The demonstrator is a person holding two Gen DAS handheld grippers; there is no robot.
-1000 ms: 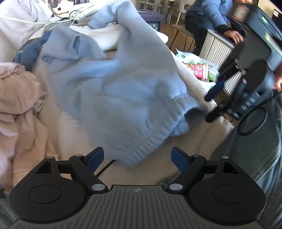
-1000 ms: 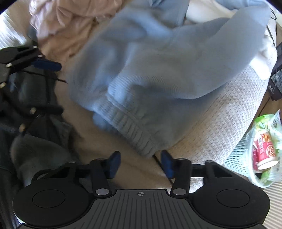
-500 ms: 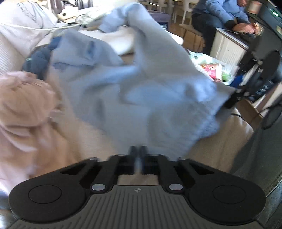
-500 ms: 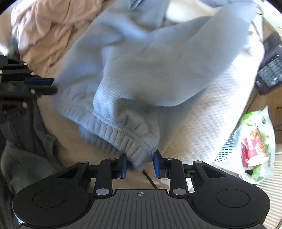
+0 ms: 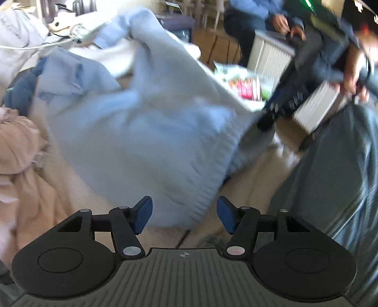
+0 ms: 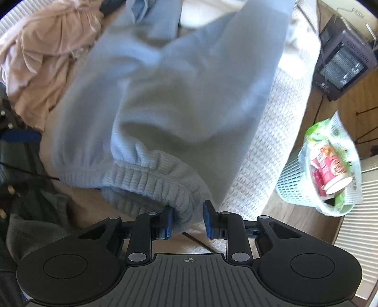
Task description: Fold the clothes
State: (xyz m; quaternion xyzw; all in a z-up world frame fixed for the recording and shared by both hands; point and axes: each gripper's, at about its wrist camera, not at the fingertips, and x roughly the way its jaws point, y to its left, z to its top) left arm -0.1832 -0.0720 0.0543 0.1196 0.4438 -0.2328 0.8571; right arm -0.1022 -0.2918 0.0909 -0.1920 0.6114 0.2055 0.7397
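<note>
A light blue knit sweater [image 5: 146,132] lies spread over a beige bed, its ribbed hem toward me. My left gripper [image 5: 184,215] hovers just at that hem. Its jaws are opening, and the hem's edge lies between the blue pads [image 5: 141,212] without being pinched. In the right wrist view the sweater [image 6: 179,94] hangs bunched from my right gripper [image 6: 187,220], which points down and is shut on a fold of the ribbed hem [image 6: 151,181]. In the left wrist view that hem corner is stretched toward the right, where the right gripper shows only as a dark blur.
A pink garment [image 5: 16,146] is heaped at the left, with a dark blue one [image 5: 21,87] behind it. A white knit blanket [image 6: 259,141] covers the bed's edge. Beside the bed stand a mesh waste basket [image 6: 295,189] and a heater [image 6: 342,59]. A seated person [image 5: 255,14] is at the back.
The left gripper snapped shut at the hem half a second ago and has opened again. The right gripper closed on the hem and pulled that corner up and to the right.
</note>
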